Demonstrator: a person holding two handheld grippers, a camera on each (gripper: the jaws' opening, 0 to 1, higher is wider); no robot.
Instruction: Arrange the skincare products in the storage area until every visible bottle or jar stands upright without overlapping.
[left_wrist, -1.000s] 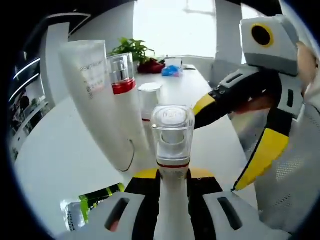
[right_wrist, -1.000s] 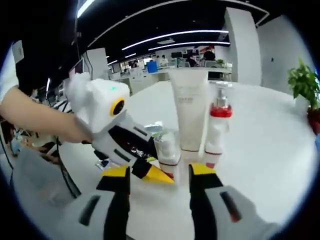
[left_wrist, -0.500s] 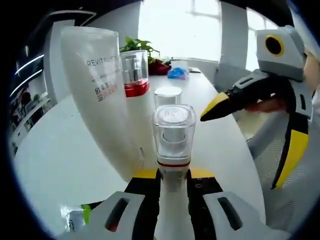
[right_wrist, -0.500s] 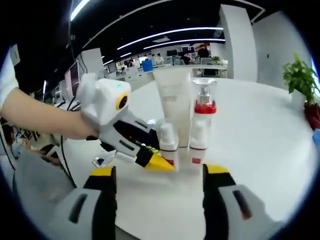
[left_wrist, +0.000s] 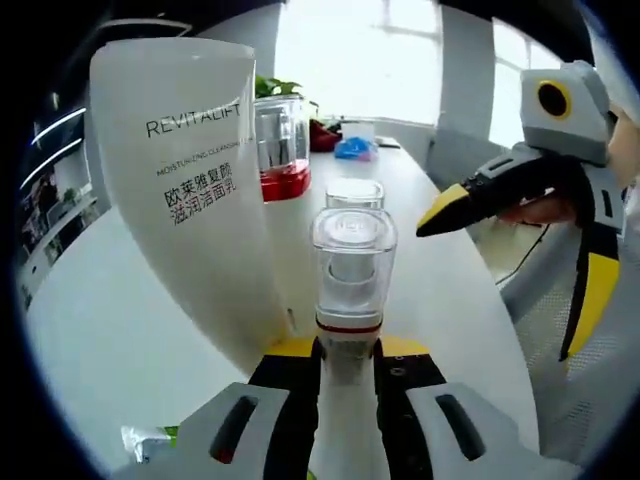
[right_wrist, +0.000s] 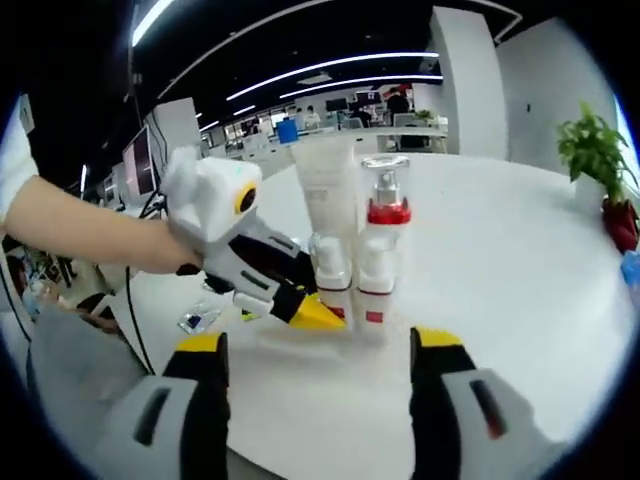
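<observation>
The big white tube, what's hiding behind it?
In the left gripper view, a pump bottle with a red band peeks out behind the big white tube. Its lower body is covered by the tube, so the rest stays hidden.

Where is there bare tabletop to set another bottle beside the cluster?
Free: the white table between the tall red-collared pump bottle and the potted plant, and in front of the right gripper. Crowded: the left gripper, shut on the small clear-capped bottle, beside the white tube.
</observation>
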